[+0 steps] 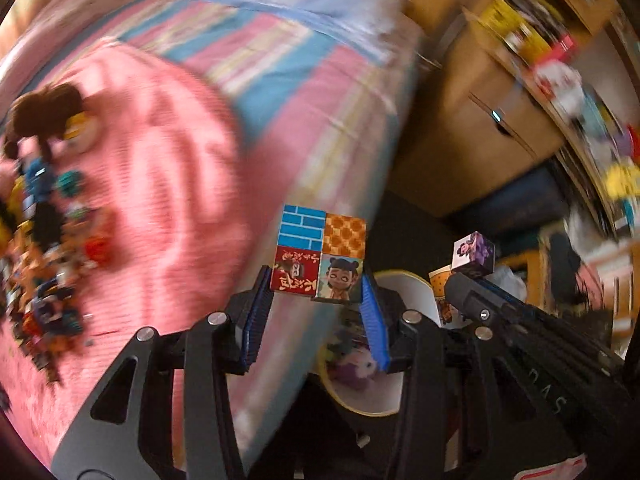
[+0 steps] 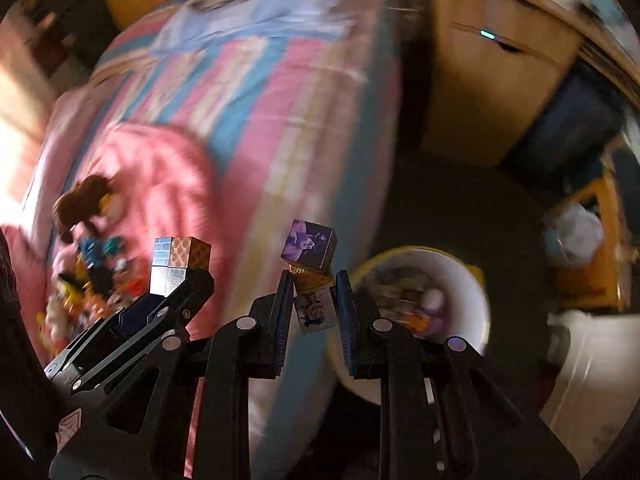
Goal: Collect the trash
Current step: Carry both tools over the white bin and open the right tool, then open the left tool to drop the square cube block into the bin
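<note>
While both tongs clamp printed cardboard boxes (image 1: 320,256) (image 2: 312,276), we carry them toward the round white bin (image 2: 476,280) beside the bed's edge.

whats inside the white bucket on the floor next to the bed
The white bucket already holds a jumble of colourful items, including a purple-and-white toy-like thing. Motion blur hides details, and the left gripper and right gripper, each clamping picture blocks, cover part of it.
</note>
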A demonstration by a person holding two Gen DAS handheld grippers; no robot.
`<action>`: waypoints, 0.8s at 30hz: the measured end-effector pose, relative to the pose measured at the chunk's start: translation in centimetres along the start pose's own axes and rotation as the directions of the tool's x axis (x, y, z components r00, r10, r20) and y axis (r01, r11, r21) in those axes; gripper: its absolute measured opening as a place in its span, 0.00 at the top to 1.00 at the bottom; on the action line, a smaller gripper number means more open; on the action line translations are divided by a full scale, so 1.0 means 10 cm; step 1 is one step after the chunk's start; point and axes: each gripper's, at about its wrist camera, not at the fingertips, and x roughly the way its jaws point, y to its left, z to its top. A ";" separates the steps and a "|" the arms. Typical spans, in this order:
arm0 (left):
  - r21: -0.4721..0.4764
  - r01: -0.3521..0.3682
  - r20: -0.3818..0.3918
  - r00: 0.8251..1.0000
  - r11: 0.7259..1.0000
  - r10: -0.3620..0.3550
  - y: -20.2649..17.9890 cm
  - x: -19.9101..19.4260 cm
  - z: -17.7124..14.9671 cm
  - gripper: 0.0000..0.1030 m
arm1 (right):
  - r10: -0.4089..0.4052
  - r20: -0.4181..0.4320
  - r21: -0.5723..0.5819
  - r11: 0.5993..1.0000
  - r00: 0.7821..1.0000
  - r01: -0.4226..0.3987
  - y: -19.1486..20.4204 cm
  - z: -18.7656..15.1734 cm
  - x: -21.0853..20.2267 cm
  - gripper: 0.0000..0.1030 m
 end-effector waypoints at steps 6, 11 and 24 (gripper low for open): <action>0.113 0.027 -0.095 0.995 0.993 -0.016 -0.64 0.35 -0.13 0.60 | -0.061 -0.044 0.115 0.991 0.997 0.066 -0.68 -0.11 0.04 0.81; 0.176 0.020 -0.154 0.988 0.984 0.008 -0.93 0.55 -0.31 0.60 | -0.086 -0.103 0.175 0.979 0.991 0.103 -1.03 -0.27 0.14 0.81; 0.191 -0.021 -0.251 0.966 0.981 0.070 -0.96 0.80 -0.52 0.60 | -0.053 -0.192 0.229 0.968 0.980 0.097 -1.19 -0.44 0.38 0.78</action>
